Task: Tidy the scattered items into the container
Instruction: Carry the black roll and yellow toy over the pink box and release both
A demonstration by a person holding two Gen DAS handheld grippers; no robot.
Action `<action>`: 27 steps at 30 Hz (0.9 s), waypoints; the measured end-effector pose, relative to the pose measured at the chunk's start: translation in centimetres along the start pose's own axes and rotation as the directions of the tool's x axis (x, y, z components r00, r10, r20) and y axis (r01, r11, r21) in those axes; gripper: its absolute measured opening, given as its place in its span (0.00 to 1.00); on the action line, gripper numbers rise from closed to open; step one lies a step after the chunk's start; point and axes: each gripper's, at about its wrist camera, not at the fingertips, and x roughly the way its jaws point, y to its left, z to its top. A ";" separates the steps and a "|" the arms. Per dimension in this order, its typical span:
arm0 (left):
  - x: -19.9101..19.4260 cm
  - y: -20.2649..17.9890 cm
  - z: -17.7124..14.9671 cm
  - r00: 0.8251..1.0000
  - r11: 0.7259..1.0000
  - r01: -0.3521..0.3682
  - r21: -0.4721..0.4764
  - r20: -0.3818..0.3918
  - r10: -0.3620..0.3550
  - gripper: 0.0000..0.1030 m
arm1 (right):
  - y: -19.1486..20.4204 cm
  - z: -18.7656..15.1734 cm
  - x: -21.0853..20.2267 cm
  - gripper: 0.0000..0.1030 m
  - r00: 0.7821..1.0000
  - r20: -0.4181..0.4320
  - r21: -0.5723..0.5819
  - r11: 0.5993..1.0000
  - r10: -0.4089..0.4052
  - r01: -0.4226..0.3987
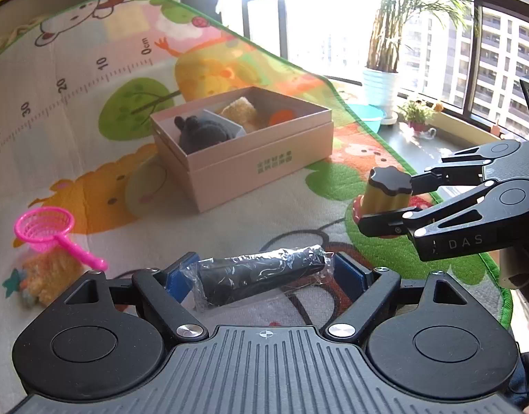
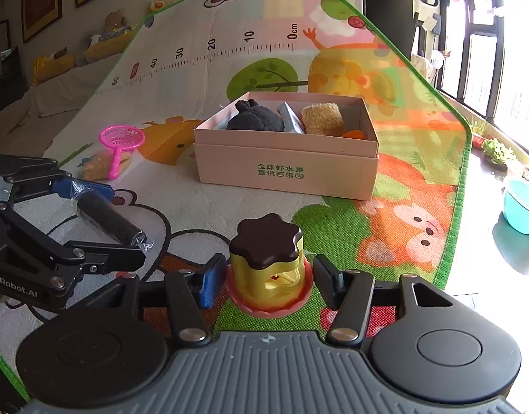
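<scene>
The left gripper [image 1: 261,272] has a black roll wrapped in clear plastic [image 1: 261,276] lying crosswise between its blue pads [image 1: 350,272], held end to end, and the roll looks lifted a little off the play mat [image 1: 92,131]. The right gripper [image 2: 264,277] is closed around a toy pudding cup [image 2: 269,262], yellow with a dark brown flower-shaped top and a pink base; its pads press on the cup's two sides, low down near the base. From the left camera the cup sits tilted in those fingers, just above the mat.

The container, a pale pink cardboard box [image 2: 285,169] with green print on its side, stands further back on the mat, well apart from both grippers. It already holds a dark grey plush toy [image 2: 254,119], a tan sponge-like block [image 2: 322,119] and something orange [image 2: 354,134] in the corner; a silvery piece [image 2: 290,117] lies between plush and block.

Off to the left, a pink toy strainer [image 2: 121,141] rests on a yellow fuzzy toy [image 2: 98,165] on the mat, near the box but not touching it
</scene>
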 end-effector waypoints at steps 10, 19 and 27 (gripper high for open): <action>4.6 4.6 9.2 0.996 0.996 0.069 -0.051 0.068 -0.065 0.86 | -4.0 5.2 1.0 0.54 0.997 0.083 0.004 1.000 -0.003 0.003; 9.5 9.1 18.7 0.980 0.979 0.087 -0.182 0.195 -0.051 0.88 | -5.9 13.0 3.8 0.54 0.967 0.254 -0.077 0.995 -0.036 0.058; 13.1 12.2 18.4 0.993 0.959 0.064 -0.276 0.117 -0.033 0.97 | -7.1 12.4 7.5 0.82 0.965 0.262 -0.045 0.999 0.022 -0.011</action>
